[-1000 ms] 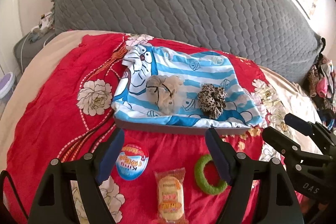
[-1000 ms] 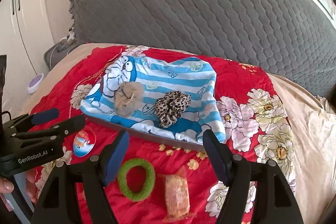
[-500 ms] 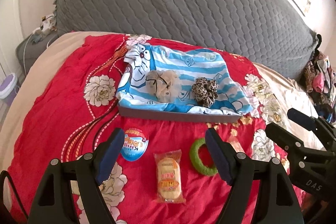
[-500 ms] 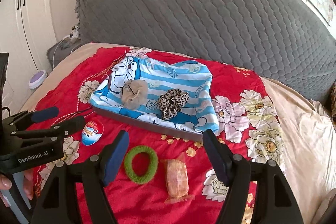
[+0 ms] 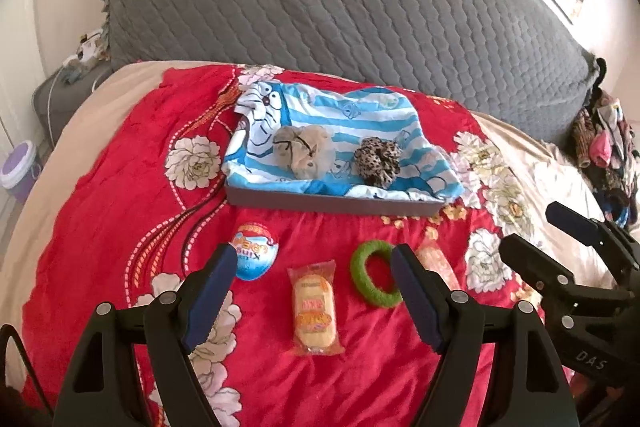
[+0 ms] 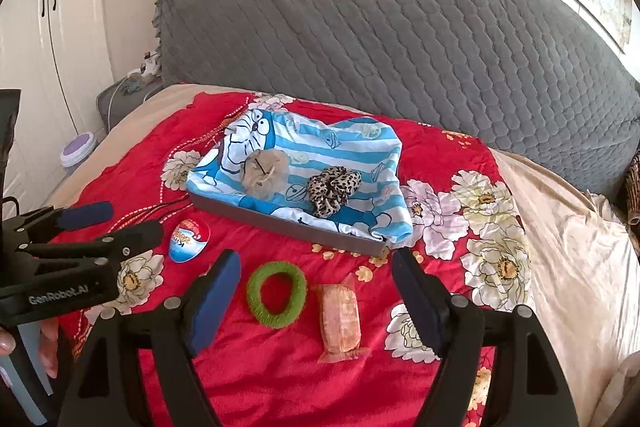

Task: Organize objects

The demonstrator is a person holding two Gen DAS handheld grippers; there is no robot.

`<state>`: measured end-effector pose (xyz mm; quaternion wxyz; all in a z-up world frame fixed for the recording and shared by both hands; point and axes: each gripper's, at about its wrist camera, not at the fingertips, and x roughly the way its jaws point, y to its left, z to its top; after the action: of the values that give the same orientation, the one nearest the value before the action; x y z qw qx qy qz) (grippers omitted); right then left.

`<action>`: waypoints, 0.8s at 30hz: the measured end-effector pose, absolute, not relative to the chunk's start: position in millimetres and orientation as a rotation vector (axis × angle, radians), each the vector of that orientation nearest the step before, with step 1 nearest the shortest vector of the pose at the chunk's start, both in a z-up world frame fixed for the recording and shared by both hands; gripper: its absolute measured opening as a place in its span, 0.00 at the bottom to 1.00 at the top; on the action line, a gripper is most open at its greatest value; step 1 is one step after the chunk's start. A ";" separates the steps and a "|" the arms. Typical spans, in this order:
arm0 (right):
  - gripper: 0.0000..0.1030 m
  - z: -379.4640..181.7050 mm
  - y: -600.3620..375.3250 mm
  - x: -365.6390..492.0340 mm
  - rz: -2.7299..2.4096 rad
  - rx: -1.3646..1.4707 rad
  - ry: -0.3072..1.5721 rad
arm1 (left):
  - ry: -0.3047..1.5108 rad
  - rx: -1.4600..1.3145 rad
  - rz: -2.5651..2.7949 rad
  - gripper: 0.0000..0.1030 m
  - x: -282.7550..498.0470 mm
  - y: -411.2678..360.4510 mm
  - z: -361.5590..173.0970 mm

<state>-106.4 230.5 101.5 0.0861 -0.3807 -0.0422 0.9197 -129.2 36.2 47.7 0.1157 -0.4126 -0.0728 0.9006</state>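
On the bed a tray holds a cloth with two scrunchies side by side on it. Before the tray lie, left to right, a round packet, a wrapped snack, a ring and another snack. A headboard stands behind.

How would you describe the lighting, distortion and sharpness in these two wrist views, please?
Left wrist view: strong fisheye bowing of the grey quilted headboard, dark vignette in the corners, and washed-out daylight at upper right; the wrapped snack cake is sharp. Right wrist view: the same barrel distortion, softer and even light, and no motion blur; the green hair tie looks crisp, while the print on the egg-shaped package is too small to read.
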 end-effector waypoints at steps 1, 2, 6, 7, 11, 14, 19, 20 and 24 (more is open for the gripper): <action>0.76 101.6 229.6 -103.5 2.739 -1.135 -0.126 | -0.214 -1.209 2.636 0.78 -125.9 36.9 48.0; 0.76 102.2 228.8 -100.7 2.740 -1.133 -0.127 | -0.210 -1.208 2.633 0.78 -123.6 37.6 48.3; 0.76 107.4 227.4 -91.1 2.746 -1.106 -0.127 | -0.197 -1.216 2.625 0.78 -114.1 38.9 48.7; 0.76 109.0 227.3 -88.4 2.750 -1.098 -0.128 | -0.201 -1.219 2.624 0.78 -111.3 38.9 48.7; 0.76 112.4 228.3 -79.6 2.754 -1.081 -0.124 | -0.199 -1.221 2.615 0.79 -104.4 39.1 50.1; 0.76 114.8 230.7 -75.8 2.752 -1.064 -0.124 | -0.207 -1.223 2.609 0.82 -103.0 39.1 51.6; 0.76 115.6 231.8 -72.0 2.752 -1.060 -0.121 | -0.196 -1.240 2.604 0.82 -101.5 39.4 53.2; 0.76 115.8 231.5 -71.9 2.753 -1.059 -0.119 | -0.192 -1.244 2.602 0.82 -100.8 40.2 53.3; 0.76 114.8 228.5 -67.5 2.754 -1.062 -0.134 | -0.186 -1.258 2.597 0.82 -96.0 41.4 50.7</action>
<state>-67.5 228.5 114.8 0.0934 -0.3579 -0.0453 0.9280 -96.0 41.4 50.7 0.1245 -0.4315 -0.0639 0.8912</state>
